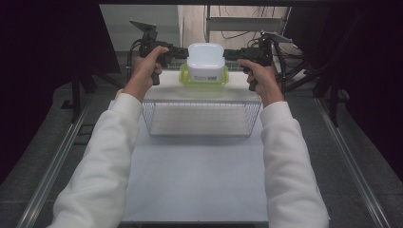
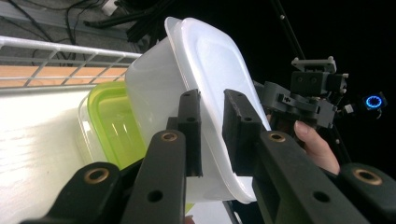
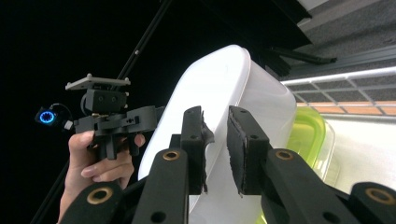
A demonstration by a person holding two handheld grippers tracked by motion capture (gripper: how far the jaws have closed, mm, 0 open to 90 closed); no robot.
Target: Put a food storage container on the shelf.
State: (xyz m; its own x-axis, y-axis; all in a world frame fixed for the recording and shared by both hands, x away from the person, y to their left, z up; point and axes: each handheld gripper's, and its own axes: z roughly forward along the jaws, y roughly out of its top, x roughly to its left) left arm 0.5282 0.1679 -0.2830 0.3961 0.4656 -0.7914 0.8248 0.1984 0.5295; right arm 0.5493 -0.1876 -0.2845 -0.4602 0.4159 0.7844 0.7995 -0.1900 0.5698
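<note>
A white lidded container sits right above a clear container with a green lid, at the far end of the table; I cannot tell whether they touch. My left gripper grips its left side and my right gripper its right side. In the left gripper view the jaws are shut across the white container's rim, with the green lid below. In the right gripper view the jaws pinch the opposite rim of the white container, beside the green lid.
A wire basket stands on the white table just in front of the containers. Black stands and cables flank the far end. A wire rack runs behind the containers. Metal rails line both table sides.
</note>
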